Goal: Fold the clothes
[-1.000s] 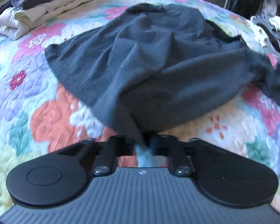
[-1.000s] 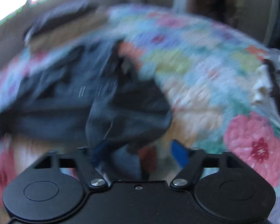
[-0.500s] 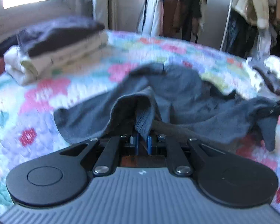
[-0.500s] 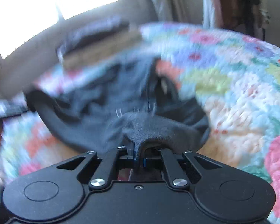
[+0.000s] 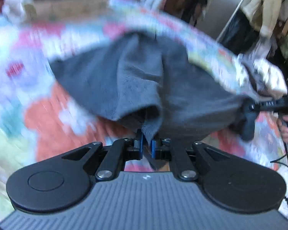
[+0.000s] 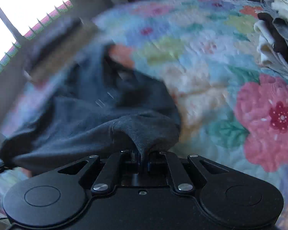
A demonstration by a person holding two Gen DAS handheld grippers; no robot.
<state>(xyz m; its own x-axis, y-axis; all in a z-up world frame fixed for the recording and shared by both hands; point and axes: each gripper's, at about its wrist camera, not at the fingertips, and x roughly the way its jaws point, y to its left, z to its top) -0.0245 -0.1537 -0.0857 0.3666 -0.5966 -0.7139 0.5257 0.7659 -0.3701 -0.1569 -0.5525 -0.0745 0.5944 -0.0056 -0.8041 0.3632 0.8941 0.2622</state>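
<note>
Left wrist view: grey garment (image 5: 136, 80) stretched between left tongs (image 5: 146, 145) and right tongs (image 6: 143, 162), both clenched on it.

Before me: a bed under a floral quilt (image 6: 211, 61), a bright window (image 6: 26, 5) at upper left, and hanging clothes on a rail (image 5: 265, 13) at the far wall.

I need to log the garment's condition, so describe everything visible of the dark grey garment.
The dark grey garment looks like soft, slightly fuzzy knit fabric, rumpled and unfolded. It drapes over the floral quilt, partly lifted. The left gripper pinches one bunched edge; the right gripper pinches another, pulling it into a peaked ridge. It sags between the two grips, with loose folds and a hollow pocket near the left gripper. Its type cannot be told.
</note>
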